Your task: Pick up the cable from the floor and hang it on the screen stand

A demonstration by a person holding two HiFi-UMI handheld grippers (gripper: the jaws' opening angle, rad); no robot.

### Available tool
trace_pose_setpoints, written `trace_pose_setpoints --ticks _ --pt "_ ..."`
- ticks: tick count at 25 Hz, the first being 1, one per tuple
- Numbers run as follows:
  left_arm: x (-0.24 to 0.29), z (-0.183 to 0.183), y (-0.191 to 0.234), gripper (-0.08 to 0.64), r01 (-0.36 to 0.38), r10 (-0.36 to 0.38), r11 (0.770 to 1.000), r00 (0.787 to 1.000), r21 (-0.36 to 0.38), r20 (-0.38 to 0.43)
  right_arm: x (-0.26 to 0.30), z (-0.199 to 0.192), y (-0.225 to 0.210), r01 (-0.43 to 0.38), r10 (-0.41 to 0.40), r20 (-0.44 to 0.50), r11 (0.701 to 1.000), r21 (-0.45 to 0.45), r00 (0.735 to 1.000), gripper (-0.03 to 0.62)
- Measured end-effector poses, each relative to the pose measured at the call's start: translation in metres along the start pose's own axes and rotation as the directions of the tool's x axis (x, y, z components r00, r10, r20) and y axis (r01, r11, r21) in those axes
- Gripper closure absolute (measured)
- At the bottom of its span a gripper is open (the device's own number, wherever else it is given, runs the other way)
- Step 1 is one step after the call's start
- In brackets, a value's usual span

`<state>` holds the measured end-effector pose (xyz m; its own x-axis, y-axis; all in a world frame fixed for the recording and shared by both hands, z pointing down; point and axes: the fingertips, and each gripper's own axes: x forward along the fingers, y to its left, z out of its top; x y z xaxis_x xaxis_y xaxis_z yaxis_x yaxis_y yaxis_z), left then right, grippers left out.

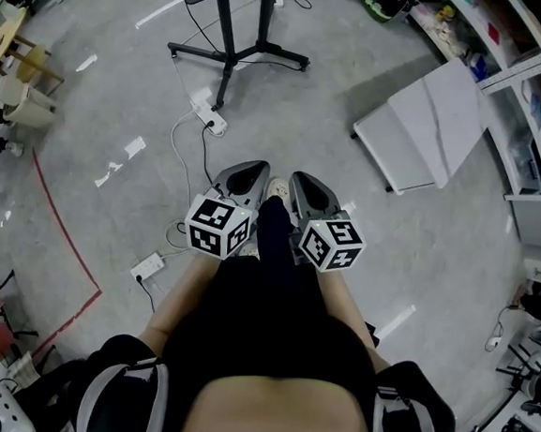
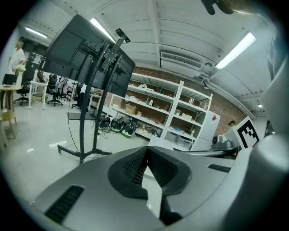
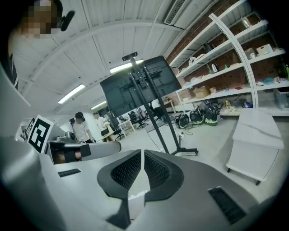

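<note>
Left gripper (image 1: 259, 169) and right gripper (image 1: 297, 176) are held side by side, jaws closed on nothing, the white cable (image 1: 172, 145) seen just ahead.

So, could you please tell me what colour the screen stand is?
Black; the screen stand shows best in the head view.

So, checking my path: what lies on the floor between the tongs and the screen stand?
In the head view, a white power strip and its cable lie on the floor between the left tongs, right tongs and the stand.
</note>
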<state>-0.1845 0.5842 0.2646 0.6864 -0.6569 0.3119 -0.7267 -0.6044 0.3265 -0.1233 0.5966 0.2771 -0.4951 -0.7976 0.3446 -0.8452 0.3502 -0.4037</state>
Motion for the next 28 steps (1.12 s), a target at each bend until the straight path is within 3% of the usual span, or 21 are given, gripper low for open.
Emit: trace_pose_setpoints --ticks 18,28 --pt "0.135 0.073 0.062 0.552 -0.036 0.036 0.999 0.999 0.008 -0.012 0.091 0.085 -0.123 0.04 -0.039 -0.006 0.997 0.066 0.999 0.566" --pt "0.197 0.092 0.079 0.552 -0.035 0.035 0.999 0.999 0.018 -0.011 0.126 0.114 -0.188 0.066 -0.069 0.017 0.989 0.135 0.997 0.566"
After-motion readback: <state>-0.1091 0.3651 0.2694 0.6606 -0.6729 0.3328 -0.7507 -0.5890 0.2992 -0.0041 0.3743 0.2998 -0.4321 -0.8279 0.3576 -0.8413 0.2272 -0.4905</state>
